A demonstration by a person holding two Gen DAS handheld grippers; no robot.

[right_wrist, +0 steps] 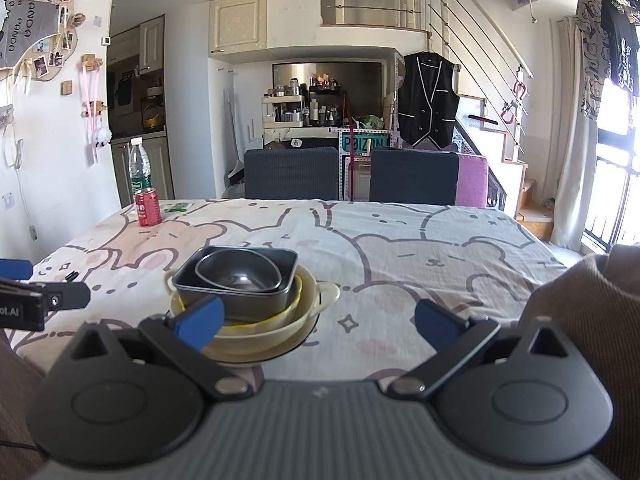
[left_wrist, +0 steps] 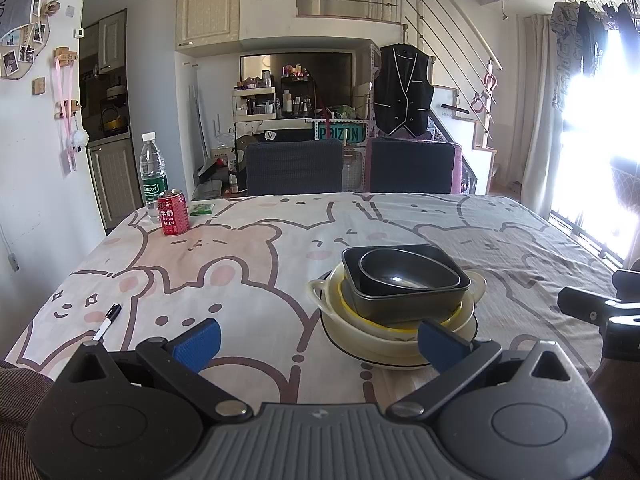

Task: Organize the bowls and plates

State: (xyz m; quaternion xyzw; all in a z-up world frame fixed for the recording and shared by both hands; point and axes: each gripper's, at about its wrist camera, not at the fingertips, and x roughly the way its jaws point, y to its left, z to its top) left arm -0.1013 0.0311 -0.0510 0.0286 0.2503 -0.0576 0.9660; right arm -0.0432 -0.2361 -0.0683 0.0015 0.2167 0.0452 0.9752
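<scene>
A stack of dishes stands on the table: a black-rimmed white plate at the bottom, a cream two-handled bowl on it, a yellow bowl inside, then a dark square dish holding a dark rounded bowl. The same stack shows in the right wrist view, with the dark square dish and cream bowl. My left gripper hangs open just short of the stack, its right pad in front of the cream bowl. My right gripper is open, its left pad overlapping the stack's near side.
A red milk can, a water bottle and a green packet stand at the far left of the cartoon tablecloth. A pen lies near left. Two dark chairs stand behind the table. A brown sleeve is at right.
</scene>
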